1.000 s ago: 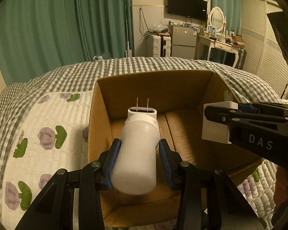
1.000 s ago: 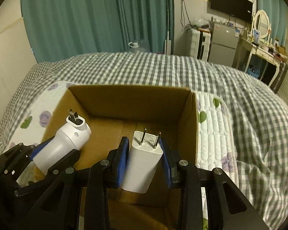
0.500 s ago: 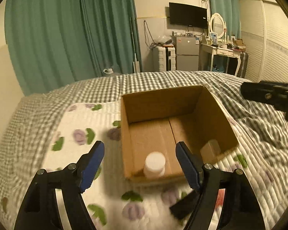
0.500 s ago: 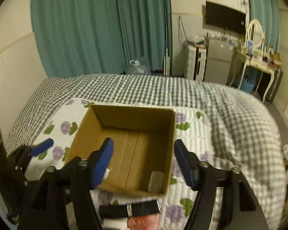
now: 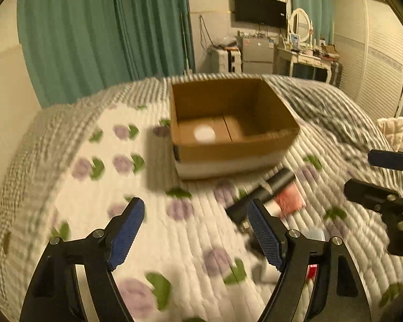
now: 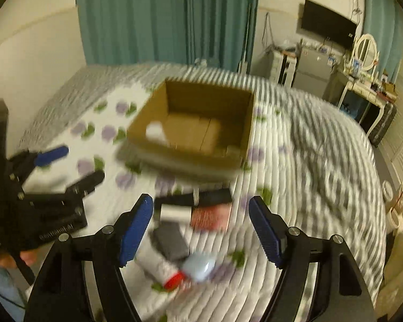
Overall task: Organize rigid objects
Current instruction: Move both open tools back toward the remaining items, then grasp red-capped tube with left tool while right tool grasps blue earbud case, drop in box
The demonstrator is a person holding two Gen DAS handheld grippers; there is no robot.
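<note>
Cardboard box point(image 5: 236, 158) beyond scattered clutter point(image 6: 198, 214)

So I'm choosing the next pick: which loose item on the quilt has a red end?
The white tube, lying nearest the camera between the right gripper's open fingers; the others are black, grey, pale blue or pink.

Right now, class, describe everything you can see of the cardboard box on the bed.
The cardboard box is brown, open-topped and rectangular, with plain corrugated-looking walls and a seam down its floor. It sits upright on the quilted floral bedspread, beyond the loose items. Inside, a white rounded object rests near its left wall. Neither set of tongs touches it. Motion blur hides finer detail.
</note>
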